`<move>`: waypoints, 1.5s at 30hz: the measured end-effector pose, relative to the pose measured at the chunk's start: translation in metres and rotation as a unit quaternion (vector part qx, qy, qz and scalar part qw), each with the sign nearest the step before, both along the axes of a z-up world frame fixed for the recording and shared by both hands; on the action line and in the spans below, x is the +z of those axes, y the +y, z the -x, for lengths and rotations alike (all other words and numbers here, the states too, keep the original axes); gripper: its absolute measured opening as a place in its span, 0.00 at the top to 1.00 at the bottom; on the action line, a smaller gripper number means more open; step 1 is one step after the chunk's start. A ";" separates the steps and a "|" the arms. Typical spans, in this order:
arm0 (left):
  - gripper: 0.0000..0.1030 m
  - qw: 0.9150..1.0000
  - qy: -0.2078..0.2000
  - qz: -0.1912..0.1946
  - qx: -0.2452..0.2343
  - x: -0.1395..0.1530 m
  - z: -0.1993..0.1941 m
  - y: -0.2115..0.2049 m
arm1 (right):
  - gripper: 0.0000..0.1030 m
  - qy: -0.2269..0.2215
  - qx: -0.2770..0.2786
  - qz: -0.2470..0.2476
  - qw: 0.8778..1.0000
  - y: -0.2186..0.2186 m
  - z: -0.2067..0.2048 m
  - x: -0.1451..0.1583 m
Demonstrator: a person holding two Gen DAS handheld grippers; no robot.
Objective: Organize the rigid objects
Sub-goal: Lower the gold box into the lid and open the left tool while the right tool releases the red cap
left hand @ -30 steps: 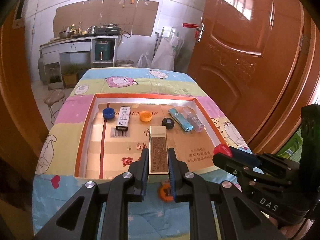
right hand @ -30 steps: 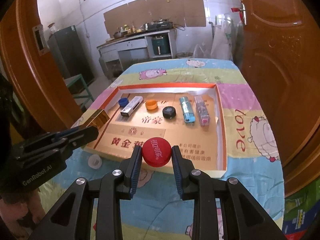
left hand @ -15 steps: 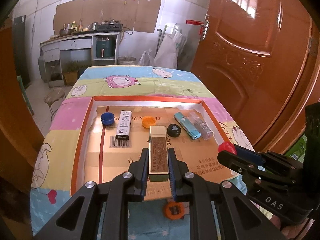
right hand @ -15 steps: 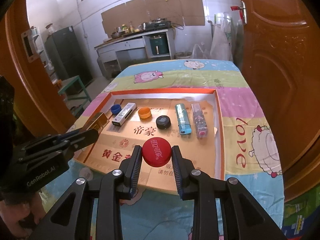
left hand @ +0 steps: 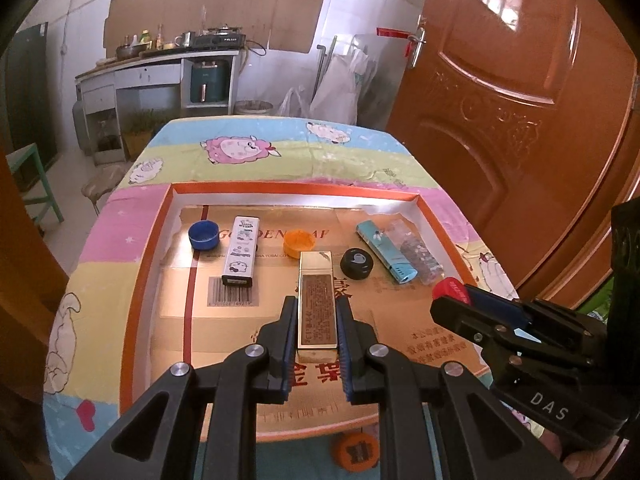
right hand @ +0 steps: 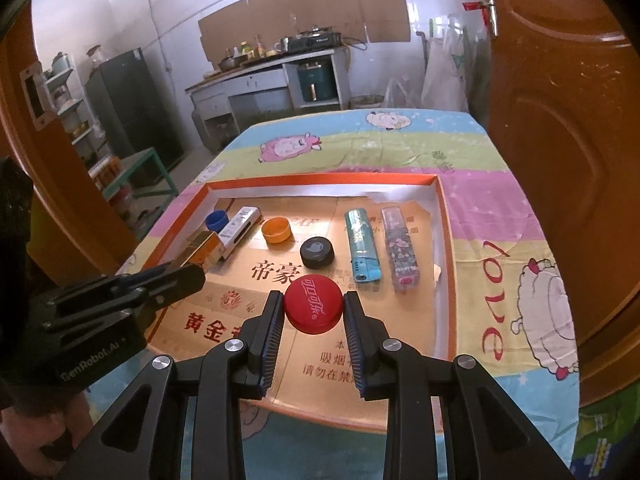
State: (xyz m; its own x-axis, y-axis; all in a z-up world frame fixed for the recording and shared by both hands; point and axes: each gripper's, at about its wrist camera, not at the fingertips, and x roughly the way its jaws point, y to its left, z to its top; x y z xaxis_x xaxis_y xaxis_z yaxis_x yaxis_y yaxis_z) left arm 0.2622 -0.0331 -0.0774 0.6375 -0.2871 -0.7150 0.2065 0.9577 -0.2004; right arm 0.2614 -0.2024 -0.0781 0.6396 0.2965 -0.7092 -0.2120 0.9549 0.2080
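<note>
Left wrist view: my left gripper (left hand: 316, 316) is clamped tight on a gold rectangular lighter (left hand: 315, 302), which I'm holding above the orange-rimmed tray (left hand: 142, 264).
Left lighter detail: brown printed panel on top, text too small for me to read; its near end is half tucked behind the pads.
Right wrist view: my right gripper (right hand: 314, 312) is pinching a red bottle cap (right hand: 313, 309) between both pads, over the tray's gold cardboard floor.
Cap detail: white script on top, underside hidden from me.
Tray back row: blue cap (left hand: 204, 234), white patterned lighter (left hand: 241, 250), orange cap (left hand: 299, 241), black cap (left hand: 357, 263), teal lighter (left hand: 386, 250), and a clear speckled lighter (left hand: 416, 249) just beside it.
Outside tray: an orange cap (left hand: 355, 451) on the cartoon tablecloth (left hand: 240, 152) near the front rim, partly hidden by my left gripper's finger.
Cross view: from the right, the gold lighter (right hand: 204, 249) is mostly hidden behind the left gripper and overlaps the white lighter.
Print on tray floor: partly blocked by both grippers.
</note>
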 end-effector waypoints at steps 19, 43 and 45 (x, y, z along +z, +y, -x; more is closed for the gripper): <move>0.82 0.999 0.030 -0.008 -0.005 -0.029 -0.028 -0.008 | 0.70 0.035 0.004 -0.004 0.999 0.002 -0.031 -0.035; 0.82 0.999 0.046 -0.014 -0.009 -0.047 -0.035 -0.012 | 0.70 0.042 0.003 0.023 0.999 0.009 -0.037 -0.047; 0.82 0.999 0.047 -0.010 -0.010 -0.047 -0.036 -0.011 | 0.70 0.040 0.005 0.027 0.999 0.010 -0.037 -0.047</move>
State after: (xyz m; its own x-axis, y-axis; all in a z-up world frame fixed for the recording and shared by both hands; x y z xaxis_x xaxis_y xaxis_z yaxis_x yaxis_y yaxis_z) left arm 0.2984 -0.0443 -0.1248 0.5615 -0.2835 -0.7774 0.2059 0.9578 -0.2006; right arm 0.2980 -0.1921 -0.1254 0.5768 0.2625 -0.7735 -0.2059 0.9631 0.1733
